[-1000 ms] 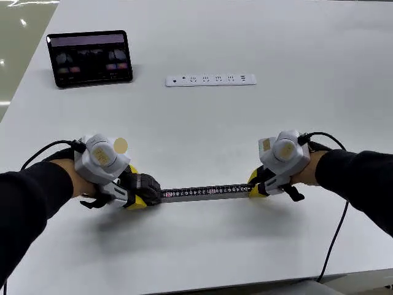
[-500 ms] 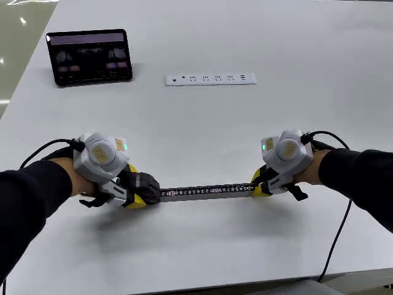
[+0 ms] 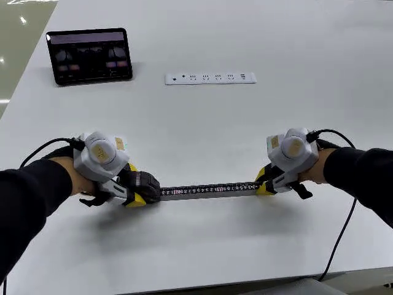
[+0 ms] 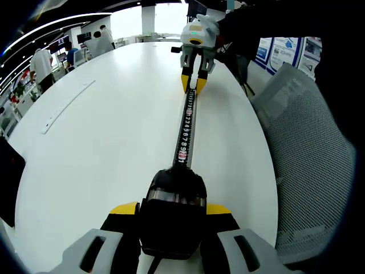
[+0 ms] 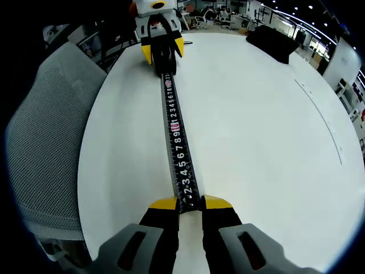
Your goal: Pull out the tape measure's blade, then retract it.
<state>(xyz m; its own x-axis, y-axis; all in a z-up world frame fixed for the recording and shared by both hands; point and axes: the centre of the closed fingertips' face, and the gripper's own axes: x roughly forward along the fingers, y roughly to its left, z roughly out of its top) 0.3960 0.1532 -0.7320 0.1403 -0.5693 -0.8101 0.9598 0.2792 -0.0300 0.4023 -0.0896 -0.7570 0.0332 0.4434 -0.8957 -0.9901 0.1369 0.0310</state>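
**A:** Where's the tape measure (image 3: 196, 190)?

**B:** Low in the head view, flat on the white counter (image 3: 202, 123). The case (image 3: 145, 186) is at lower left and the blade (image 5: 174, 123) runs out toward lower right.

**A:** And the tongs?

**B:** The left tongs (image 4: 171, 210) are clamped on the case, one jaw on each flank. The right tongs (image 5: 190, 204) are pinched shut on the blade's free end.

**A:** What does it look like?

**B:** The case is chunky and black. The blade is a narrow dark strip with white numerals and a red mark near the ten.

**A:** How will it handle?

**B:** I'd guess the case is hard, compact and fairly heavy for its size, so squeezing its sides is a sound hold. The blade is probably thin, slick spring steel. It should stay stiff along its length but kink if twisted, and the tip is the only sensible place to grip it.

**A:** Any risk?

**B:** It's likely under spring tension. If the tip slips, it could whip back into the case, so walking it in slowly looks safer.
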